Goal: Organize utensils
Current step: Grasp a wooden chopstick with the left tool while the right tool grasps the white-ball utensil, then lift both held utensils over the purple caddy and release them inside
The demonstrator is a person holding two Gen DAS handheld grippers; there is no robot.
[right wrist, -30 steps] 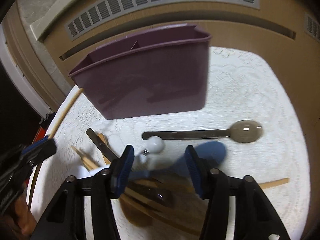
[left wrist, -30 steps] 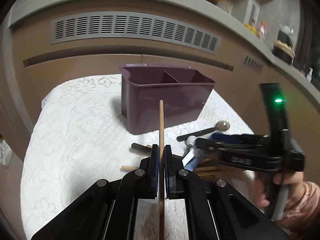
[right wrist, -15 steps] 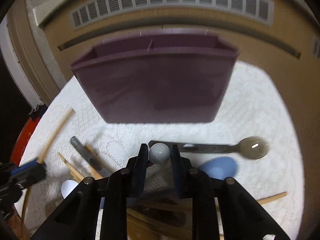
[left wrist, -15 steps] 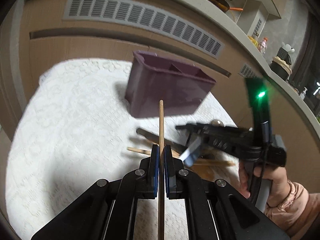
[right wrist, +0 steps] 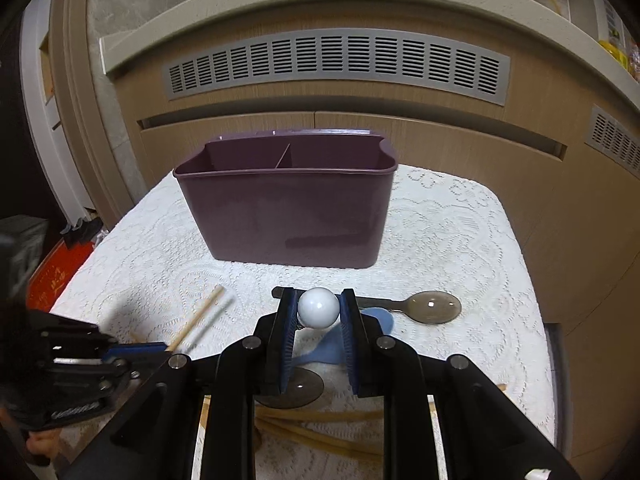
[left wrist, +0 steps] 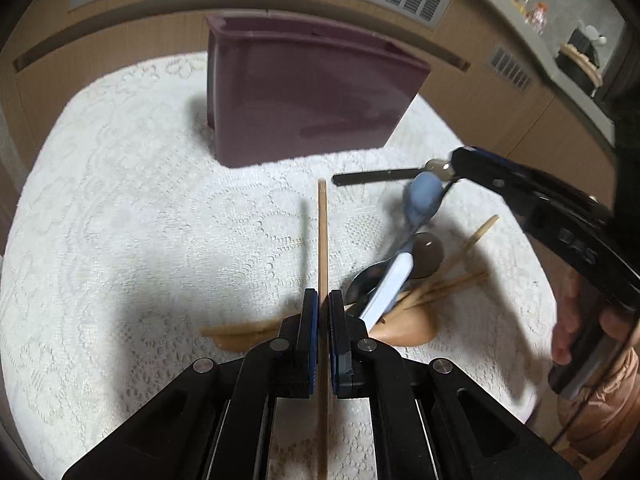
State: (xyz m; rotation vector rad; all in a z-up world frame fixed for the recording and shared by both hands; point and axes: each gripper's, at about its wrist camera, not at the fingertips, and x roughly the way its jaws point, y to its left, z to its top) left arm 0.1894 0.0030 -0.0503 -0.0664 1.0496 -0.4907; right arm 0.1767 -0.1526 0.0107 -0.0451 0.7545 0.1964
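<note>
At left, left gripper [left wrist: 323, 304] pinching wooden chopstick [left wrist: 322, 236] upright. Far centre, purple caddy [right wrist: 288, 216] on lace tablecloth [right wrist: 448, 232]. At right, right gripper [right wrist: 318, 308] clamped on white ball [right wrist: 318, 307] of blue spoon [left wrist: 420, 208].

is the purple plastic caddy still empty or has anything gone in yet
Cannot tell fully: the purple plastic caddy shows bare upper walls in both compartments in the right wrist view, but the bottoms are hidden.

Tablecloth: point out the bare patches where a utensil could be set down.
The tablecloth lies bare left of the purple caddy and the left gripper. Right of that gripper it is crowded: chopsticks, dark spoon, and blue spoon.
</note>
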